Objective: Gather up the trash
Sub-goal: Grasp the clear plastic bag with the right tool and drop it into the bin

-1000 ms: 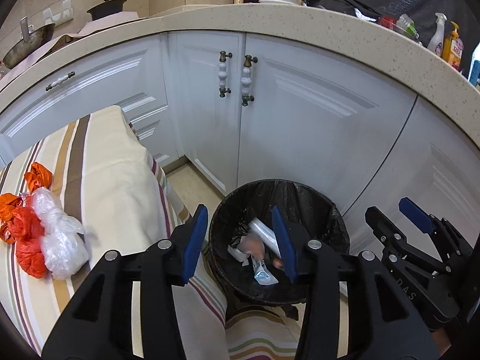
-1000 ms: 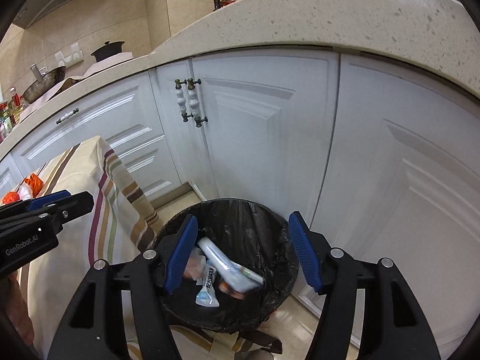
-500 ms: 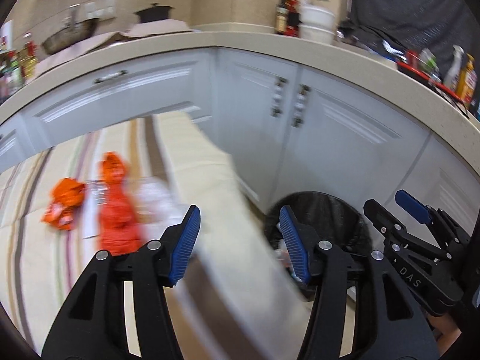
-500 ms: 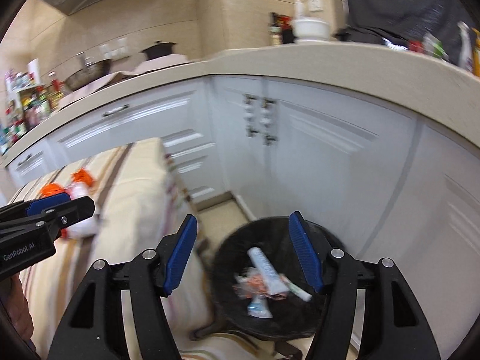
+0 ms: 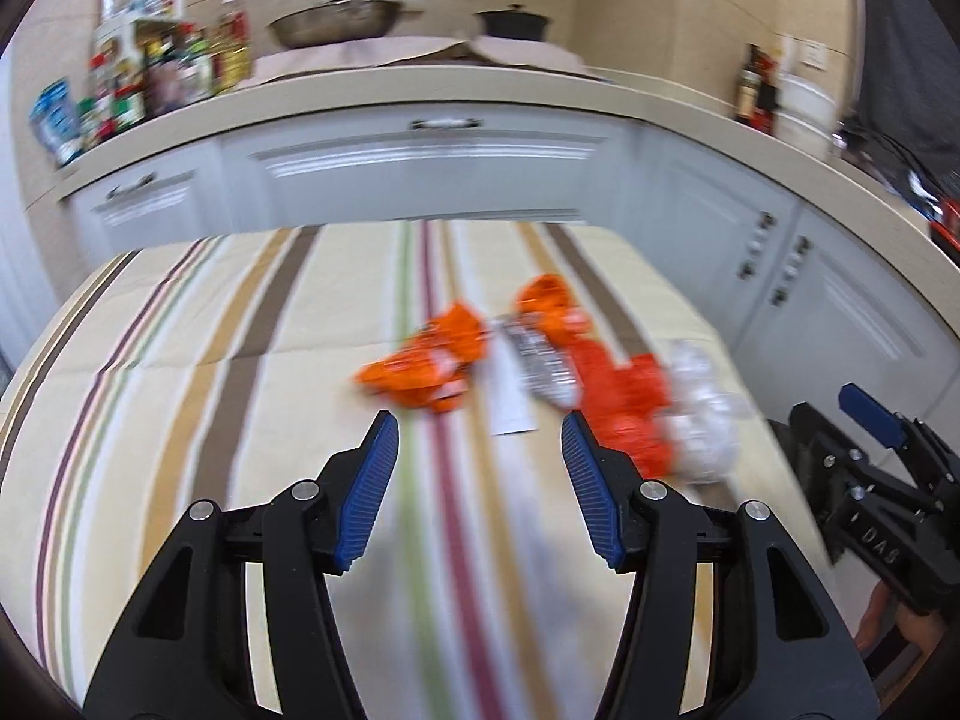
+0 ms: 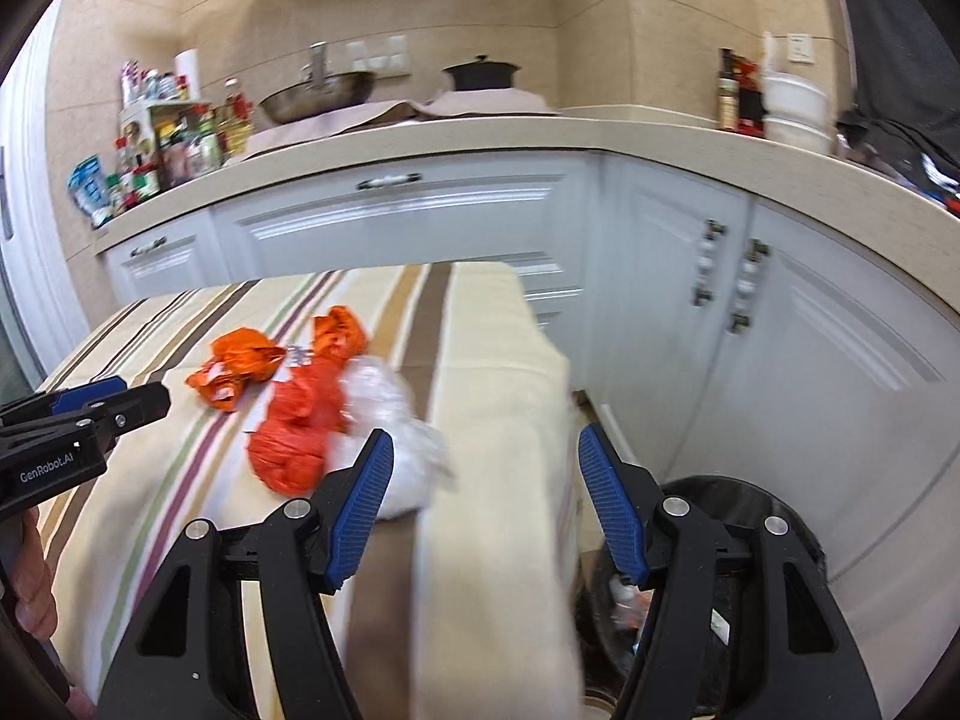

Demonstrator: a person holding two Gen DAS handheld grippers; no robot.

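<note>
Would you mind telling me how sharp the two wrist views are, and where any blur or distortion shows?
Left wrist view: the orange wrappers and clear plastic bag are smeared sideways by motion blur, while the left gripper is crisp. Right wrist view: the striped cloth's near edge and the bin are soft, the right gripper sharp. Both views bend the countertop into a fisheye curve.
</note>
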